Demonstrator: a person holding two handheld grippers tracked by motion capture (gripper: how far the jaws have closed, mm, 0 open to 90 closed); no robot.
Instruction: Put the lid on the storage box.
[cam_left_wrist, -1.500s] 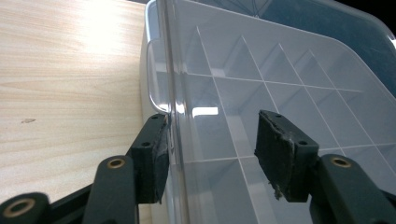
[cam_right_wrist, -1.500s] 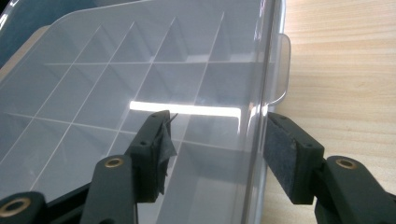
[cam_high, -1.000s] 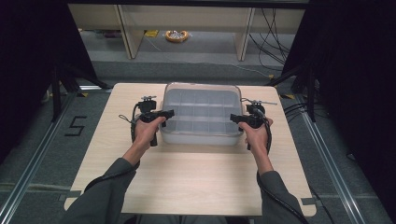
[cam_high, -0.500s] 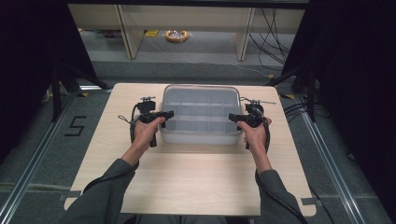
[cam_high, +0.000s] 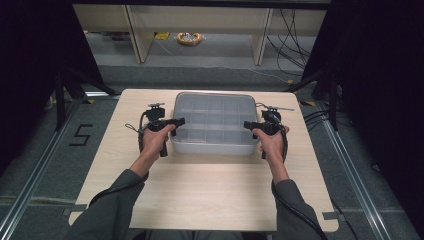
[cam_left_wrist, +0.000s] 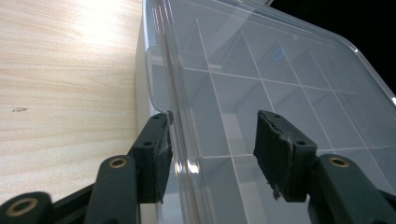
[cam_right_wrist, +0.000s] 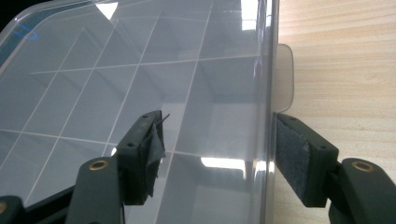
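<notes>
A clear plastic compartment box (cam_high: 215, 120) with its see-through lid on lies at the far middle of the wooden table (cam_high: 210, 195). My left gripper (cam_high: 176, 121) is at the box's left side and is open. In the left gripper view the left gripper (cam_left_wrist: 214, 126) straddles the lid's rim: one pad lies outside against the box wall and the other over the lid (cam_left_wrist: 261, 84). My right gripper (cam_high: 248, 125) mirrors this at the box's right side. In its own view the right gripper (cam_right_wrist: 217, 126) is open across the rim, below the lid's tab (cam_right_wrist: 284, 70).
Bare tabletop stretches in front of the box and beside each hand. Beyond the table's far edge are shelf legs, cables on the floor and a small yellow object (cam_high: 189, 38). Dark curtains and metal floor rails flank the table.
</notes>
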